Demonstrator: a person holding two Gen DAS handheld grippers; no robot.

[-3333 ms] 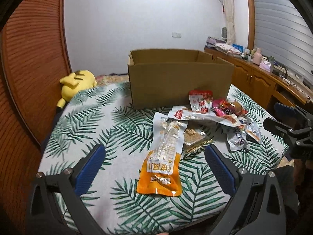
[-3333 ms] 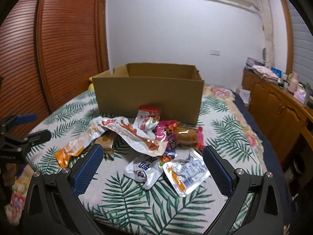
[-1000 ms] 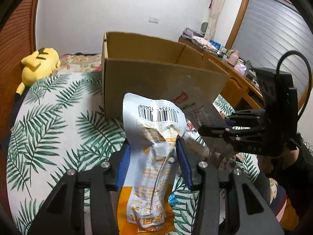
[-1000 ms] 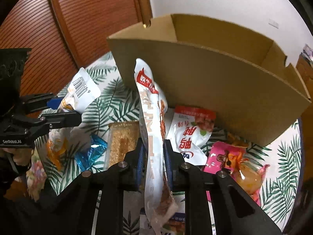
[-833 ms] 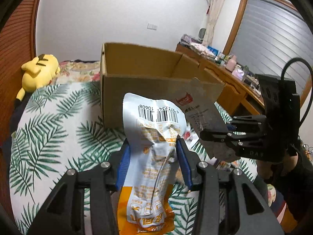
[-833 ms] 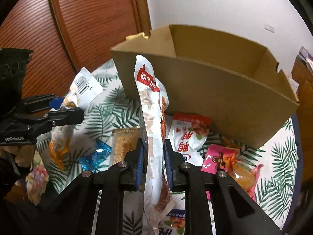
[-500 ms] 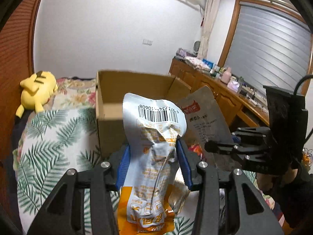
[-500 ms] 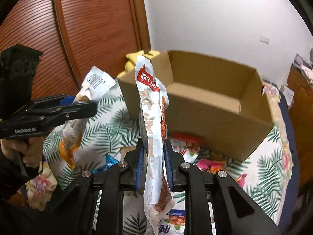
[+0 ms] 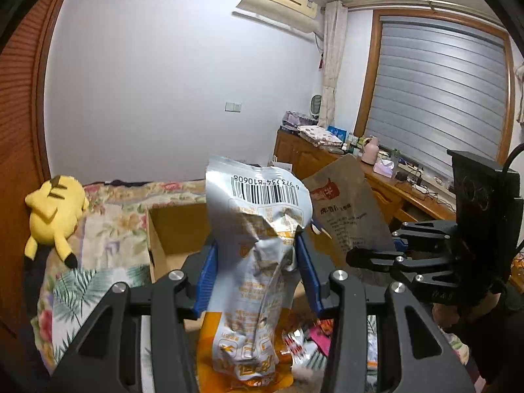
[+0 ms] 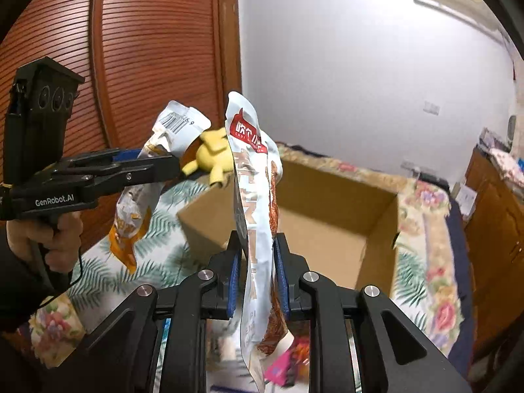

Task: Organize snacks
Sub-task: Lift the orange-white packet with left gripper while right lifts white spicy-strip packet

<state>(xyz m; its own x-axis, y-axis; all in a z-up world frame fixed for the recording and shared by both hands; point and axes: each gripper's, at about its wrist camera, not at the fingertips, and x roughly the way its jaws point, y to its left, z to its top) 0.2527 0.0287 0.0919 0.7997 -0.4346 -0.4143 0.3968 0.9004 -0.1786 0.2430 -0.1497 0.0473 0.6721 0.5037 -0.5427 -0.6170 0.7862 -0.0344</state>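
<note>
Snack packet point(image 9: 258, 245) silver, orange-bottomed (crumpled, barcoded).

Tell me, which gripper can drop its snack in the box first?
Probably the right gripper: its long white packet already hangs over the open cardboard box, while the left gripper holds its orange-and-white packet off beside the box.

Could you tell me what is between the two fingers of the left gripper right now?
The orange-and-white snack pouch fills the gap of the left gripper, clamped upright, barcode end up. The left wrist view shows this.
</note>
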